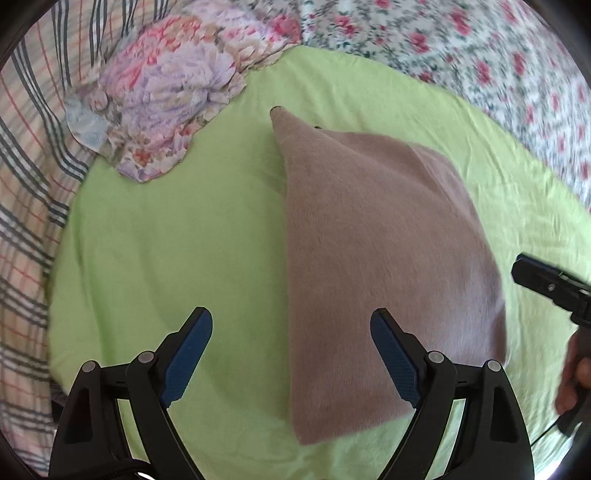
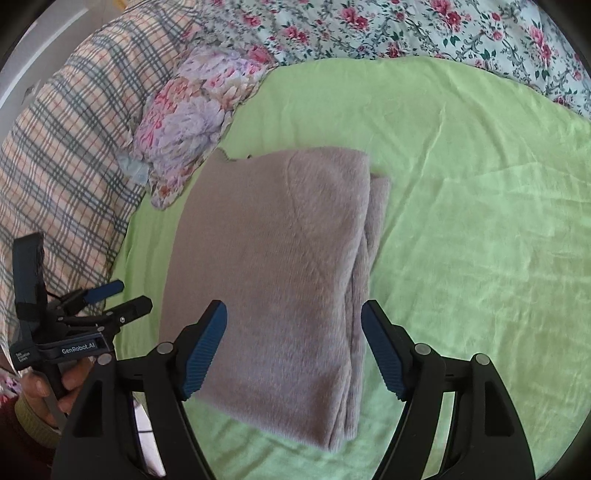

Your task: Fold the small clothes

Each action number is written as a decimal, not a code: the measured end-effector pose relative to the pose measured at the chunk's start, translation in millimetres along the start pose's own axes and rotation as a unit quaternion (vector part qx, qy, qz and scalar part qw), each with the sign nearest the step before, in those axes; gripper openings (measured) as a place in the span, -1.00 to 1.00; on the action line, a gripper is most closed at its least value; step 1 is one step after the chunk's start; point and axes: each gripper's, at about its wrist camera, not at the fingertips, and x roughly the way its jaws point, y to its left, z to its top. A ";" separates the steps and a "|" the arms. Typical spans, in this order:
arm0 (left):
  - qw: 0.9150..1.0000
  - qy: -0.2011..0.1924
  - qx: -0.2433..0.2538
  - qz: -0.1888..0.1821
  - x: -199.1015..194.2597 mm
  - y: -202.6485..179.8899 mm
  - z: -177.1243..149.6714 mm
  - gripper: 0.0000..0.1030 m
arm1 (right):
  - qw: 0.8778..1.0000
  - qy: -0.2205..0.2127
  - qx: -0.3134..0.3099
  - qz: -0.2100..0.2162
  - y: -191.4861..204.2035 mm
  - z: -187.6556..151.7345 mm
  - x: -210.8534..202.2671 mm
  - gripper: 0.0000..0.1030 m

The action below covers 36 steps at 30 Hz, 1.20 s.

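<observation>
A mauve knitted garment [image 1: 376, 258] lies folded flat on a lime green sheet [image 1: 177, 236]; in the right wrist view it [image 2: 280, 273] shows stacked layers along its right edge. My left gripper [image 1: 291, 350] is open and empty, held above the garment's near left edge. My right gripper [image 2: 293, 347] is open and empty above the garment's near end. The right gripper shows at the right edge of the left wrist view [image 1: 546, 284]. The left gripper shows open at the left of the right wrist view [image 2: 118, 295].
A crumpled floral cloth [image 1: 173, 92] lies at the sheet's far left corner, also in the right wrist view [image 2: 195, 110]. A plaid cover [image 2: 66, 147] lies to the left. A rose-print bedspread [image 2: 406, 26] lies beyond the green sheet [image 2: 480, 221].
</observation>
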 end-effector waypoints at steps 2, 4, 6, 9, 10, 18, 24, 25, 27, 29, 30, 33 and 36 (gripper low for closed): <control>1.000 0.002 -0.022 -0.018 9.0 7.3 11.2 0.71 | 0.999 -0.004 0.033 0.007 -11.4 10.6 10.8 0.47; 0.999 0.004 -0.037 -0.033 20.7 15.0 23.3 0.71 | 0.998 -0.008 0.069 0.011 -24.7 17.9 22.1 0.38; 0.999 0.008 -0.041 -0.029 33.6 18.7 30.7 0.71 | 0.995 -0.001 0.101 0.016 -37.0 23.3 36.7 -0.04; 0.998 0.026 -0.049 -0.032 53.7 23.3 38.4 0.70 | 0.995 0.022 0.093 0.013 -38.4 26.4 50.0 -0.84; 0.998 0.027 -0.051 -0.036 56.0 22.9 40.1 0.70 | 0.997 0.013 0.076 0.002 -33.9 28.8 44.2 -0.85; 0.999 0.022 -0.033 -0.023 70.8 9.3 39.6 0.78 | 0.997 0.032 0.047 -0.048 -41.3 27.4 68.1 -0.87; 1.000 0.017 -0.003 0.015 55.9 2.3 40.5 0.77 | 0.997 0.026 0.052 -0.046 -34.1 29.1 47.9 -0.69; 1.000 0.015 0.002 0.022 52.0 0.6 38.4 0.77 | 0.997 0.024 0.049 -0.052 -32.7 28.4 42.6 -0.62; 0.999 0.011 0.013 0.038 43.6 -3.3 33.6 0.77 | 0.997 0.018 0.044 -0.055 -29.2 26.1 31.1 -0.45; 0.998 0.009 0.022 0.055 35.6 -5.2 27.1 0.77 | 0.998 0.012 0.036 -0.046 -23.5 22.2 21.0 -0.21; 0.998 0.008 0.025 0.062 31.3 -6.3 23.4 0.77 | 0.999 0.010 0.032 -0.043 -20.6 19.5 16.4 -0.10; 0.997 0.004 0.031 0.073 19.1 -6.8 10.5 0.77 | 0.999 0.007 0.008 -0.042 -7.0 8.4 3.6 -0.03; 0.995 -0.001 0.037 0.089 7.1 -10.5 -3.4 0.77 | 0.999 0.009 -0.014 -0.041 6.5 -4.7 -4.1 0.09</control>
